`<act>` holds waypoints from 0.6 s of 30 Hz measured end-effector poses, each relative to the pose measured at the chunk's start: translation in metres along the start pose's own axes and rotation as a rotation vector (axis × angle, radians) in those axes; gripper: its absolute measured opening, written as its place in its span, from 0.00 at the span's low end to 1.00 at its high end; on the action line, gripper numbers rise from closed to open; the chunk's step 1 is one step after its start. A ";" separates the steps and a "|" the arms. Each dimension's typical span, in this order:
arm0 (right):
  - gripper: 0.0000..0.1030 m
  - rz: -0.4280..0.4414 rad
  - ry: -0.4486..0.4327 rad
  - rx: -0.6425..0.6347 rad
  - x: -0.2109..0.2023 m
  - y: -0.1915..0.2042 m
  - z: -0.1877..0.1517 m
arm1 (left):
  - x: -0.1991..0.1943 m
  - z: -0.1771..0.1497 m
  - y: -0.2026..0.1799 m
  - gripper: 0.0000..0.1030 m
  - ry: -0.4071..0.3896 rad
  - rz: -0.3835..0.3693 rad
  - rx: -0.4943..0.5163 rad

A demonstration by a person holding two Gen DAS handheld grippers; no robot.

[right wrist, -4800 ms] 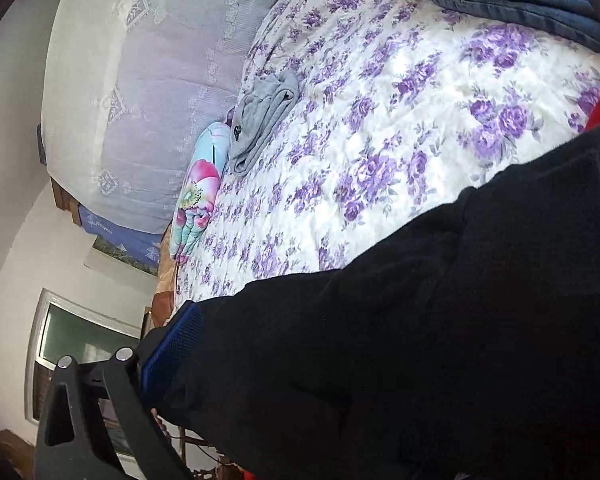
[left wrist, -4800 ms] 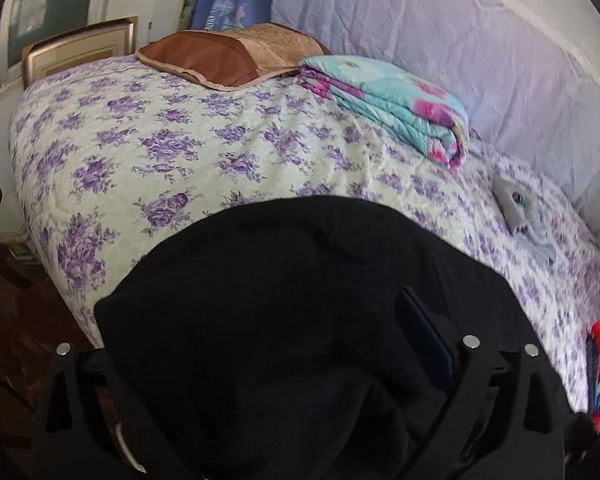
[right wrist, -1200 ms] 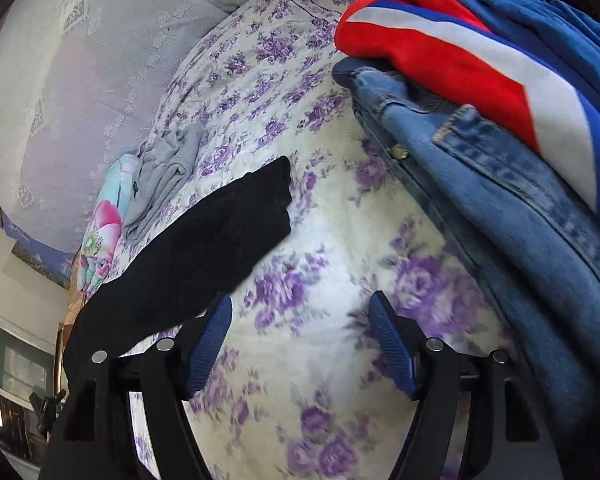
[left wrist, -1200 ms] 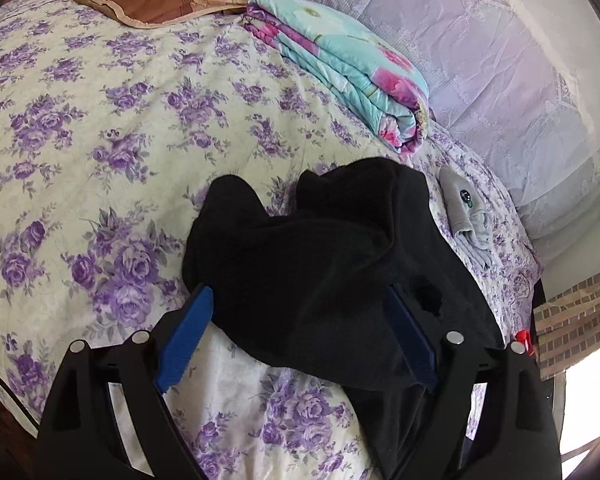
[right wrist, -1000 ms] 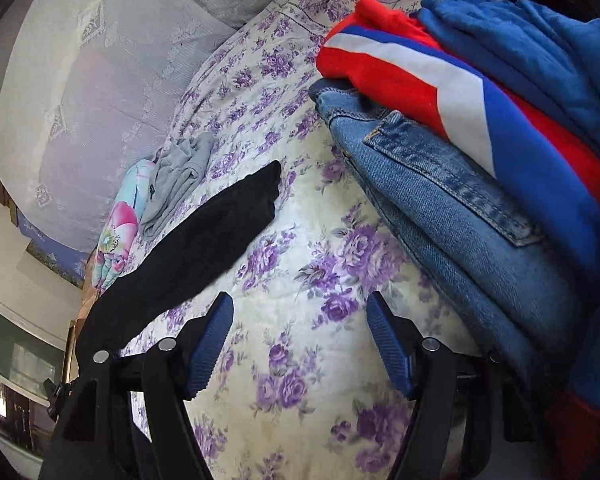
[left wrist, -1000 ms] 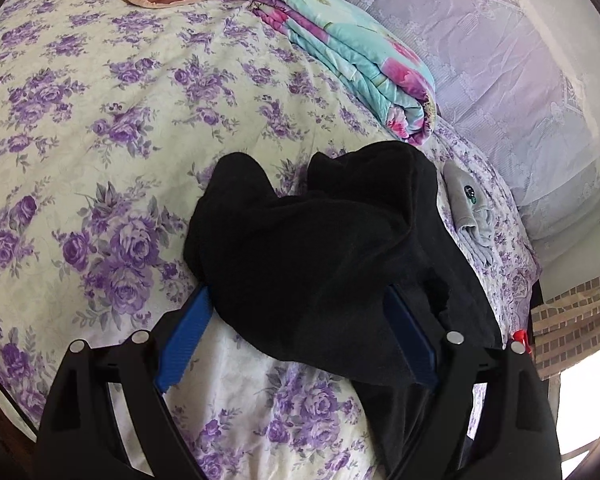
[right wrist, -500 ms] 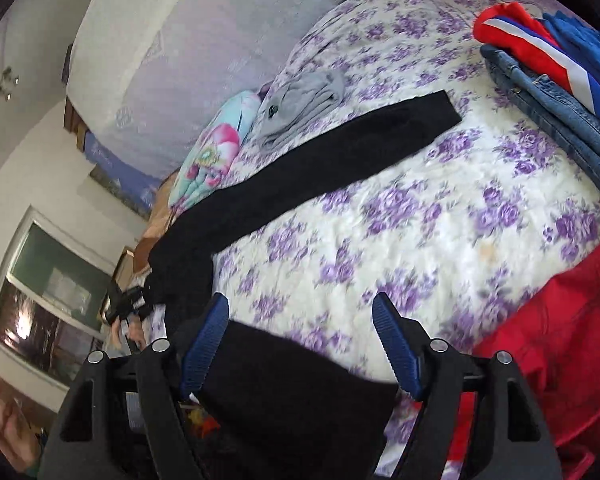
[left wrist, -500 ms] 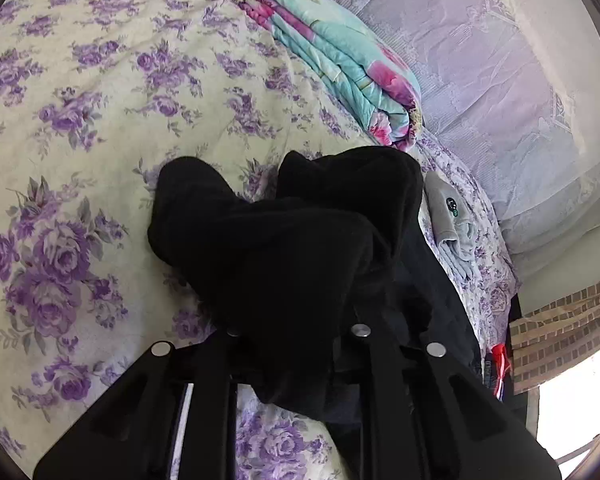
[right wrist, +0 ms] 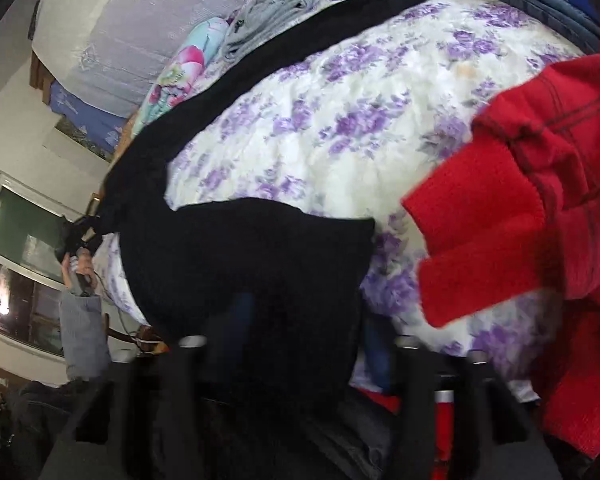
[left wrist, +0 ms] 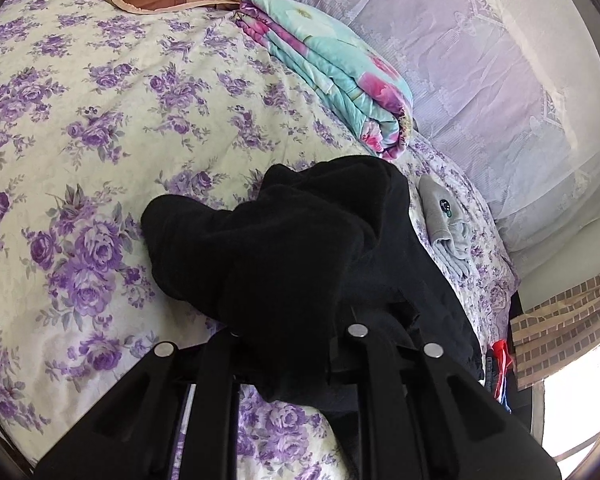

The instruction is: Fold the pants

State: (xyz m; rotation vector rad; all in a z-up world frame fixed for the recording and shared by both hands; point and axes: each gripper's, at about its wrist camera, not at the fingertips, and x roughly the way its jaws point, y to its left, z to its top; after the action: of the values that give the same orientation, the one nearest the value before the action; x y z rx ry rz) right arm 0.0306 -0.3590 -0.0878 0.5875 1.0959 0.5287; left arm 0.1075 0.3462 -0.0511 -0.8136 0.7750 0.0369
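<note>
Left gripper [left wrist: 296,344] clamped on bunched black pants [left wrist: 284,248] — floral bedspread [left wrist: 100,120] beneath.

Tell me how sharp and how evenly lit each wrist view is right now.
Left wrist view: sharp, floral bedspread and black pants crisp, fisheye bending at the edges, window corner at lower right blown out white. Right wrist view: motion-blurred, worst on the right tongs and the red garment, with the bedspread's white patches slightly overexposed.
</note>
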 end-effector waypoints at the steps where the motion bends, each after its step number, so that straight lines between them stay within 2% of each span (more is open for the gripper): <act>1: 0.09 0.014 -0.032 -0.018 -0.002 0.007 0.008 | -0.002 0.000 -0.001 0.13 -0.003 -0.004 -0.007; 4: 0.09 0.026 -0.112 -0.139 -0.017 0.039 0.048 | -0.013 0.002 -0.010 0.12 -0.018 -0.015 -0.001; 7: 0.07 -0.017 -0.286 -0.243 -0.063 0.060 0.099 | -0.034 0.002 -0.026 0.12 -0.035 -0.031 0.022; 9: 0.05 -0.047 -0.378 -0.229 -0.095 0.051 0.125 | -0.049 -0.002 -0.035 0.12 -0.040 -0.047 0.037; 11: 0.05 -0.091 -0.426 -0.179 -0.117 0.026 0.142 | -0.058 -0.012 -0.038 0.12 -0.028 -0.045 0.042; 13: 0.05 -0.153 -0.422 -0.103 -0.122 -0.012 0.150 | -0.059 -0.026 -0.032 0.12 0.012 -0.040 0.021; 15: 0.05 -0.199 -0.378 0.004 -0.109 -0.058 0.151 | -0.050 -0.037 -0.017 0.14 0.082 -0.042 -0.038; 16: 0.05 -0.219 -0.348 0.050 -0.100 -0.078 0.150 | -0.042 -0.042 -0.008 0.19 0.124 -0.046 -0.070; 17: 0.06 -0.245 -0.302 0.071 -0.088 -0.094 0.148 | -0.032 -0.045 0.000 0.32 0.161 -0.028 -0.086; 18: 0.09 -0.282 -0.255 0.088 -0.076 -0.106 0.144 | -0.025 -0.047 0.007 0.45 0.180 0.022 -0.092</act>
State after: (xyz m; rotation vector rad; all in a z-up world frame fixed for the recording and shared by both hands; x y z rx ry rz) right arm 0.1473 -0.5116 -0.0602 0.5490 0.9422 0.1555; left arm 0.0589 0.3264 -0.0605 -0.9043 0.9576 0.0191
